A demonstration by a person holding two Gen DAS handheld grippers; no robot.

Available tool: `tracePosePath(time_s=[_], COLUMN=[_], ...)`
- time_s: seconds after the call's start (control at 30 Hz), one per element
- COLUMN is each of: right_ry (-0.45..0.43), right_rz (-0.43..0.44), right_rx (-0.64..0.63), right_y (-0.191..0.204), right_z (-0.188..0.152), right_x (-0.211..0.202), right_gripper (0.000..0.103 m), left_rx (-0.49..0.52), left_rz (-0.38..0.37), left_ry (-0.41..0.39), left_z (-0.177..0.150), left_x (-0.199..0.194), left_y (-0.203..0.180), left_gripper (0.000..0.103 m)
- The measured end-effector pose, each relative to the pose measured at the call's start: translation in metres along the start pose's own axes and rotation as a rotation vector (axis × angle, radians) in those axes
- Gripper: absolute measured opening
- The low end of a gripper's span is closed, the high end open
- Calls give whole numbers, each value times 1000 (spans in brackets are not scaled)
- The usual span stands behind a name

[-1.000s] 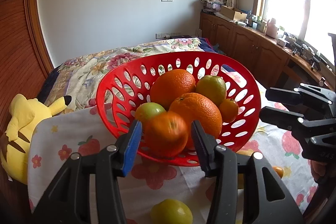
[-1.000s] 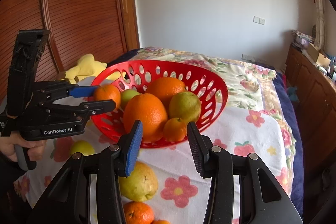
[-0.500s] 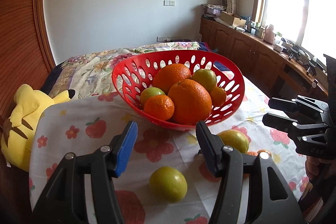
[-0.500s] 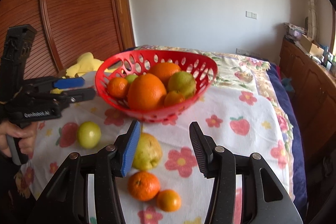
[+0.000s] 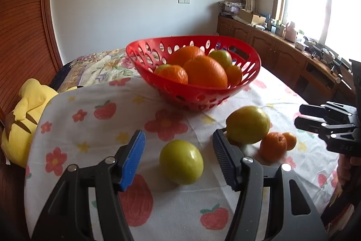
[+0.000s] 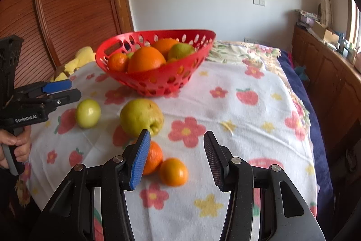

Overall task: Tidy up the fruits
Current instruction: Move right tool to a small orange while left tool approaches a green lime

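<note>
Left claw (image 5: 178, 163) spread wide, just opening, green apple (image 5: 181, 162) between pads, not pinched. Apple near red basket (image 5: 194, 96), on cloth. Round, smooth, maybe slippery: grab middle. Right claw (image 6: 177, 159) spread, empty.

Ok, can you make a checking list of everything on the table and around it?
Surface: flowery tablecloth, wrinkled.
Job's things: red basket holding oranges and green fruit; loose on the cloth: green fruit, yellow-green pear-like fruit, two small oranges.
Clutter: yellow plush toy at the cloth's edge.
Claws: left claw open, green fruit between its fingers, jaws just been opening; right claw open.
Cables: nothing seen.
Surroundings: wooden cabinets, bright window.
</note>
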State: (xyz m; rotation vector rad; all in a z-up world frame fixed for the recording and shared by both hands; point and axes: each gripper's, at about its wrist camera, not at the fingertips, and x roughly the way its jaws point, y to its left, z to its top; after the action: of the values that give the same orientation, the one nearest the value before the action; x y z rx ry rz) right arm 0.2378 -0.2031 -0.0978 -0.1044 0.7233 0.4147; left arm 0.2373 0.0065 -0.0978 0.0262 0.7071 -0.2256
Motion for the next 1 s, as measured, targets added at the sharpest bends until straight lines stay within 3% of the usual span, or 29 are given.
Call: tracePosePath(time_s=[1.0], right_ry=[98], right_rz=[-3], right_rx=[8], right_y=[3], right_z=[-35], right_x=[15], right_gripper=[50], left_rx=[7], left_rz=[11], left_ry=[71], left_z=[-26], left_x=[25], left_y=[-1], left_gripper=[62])
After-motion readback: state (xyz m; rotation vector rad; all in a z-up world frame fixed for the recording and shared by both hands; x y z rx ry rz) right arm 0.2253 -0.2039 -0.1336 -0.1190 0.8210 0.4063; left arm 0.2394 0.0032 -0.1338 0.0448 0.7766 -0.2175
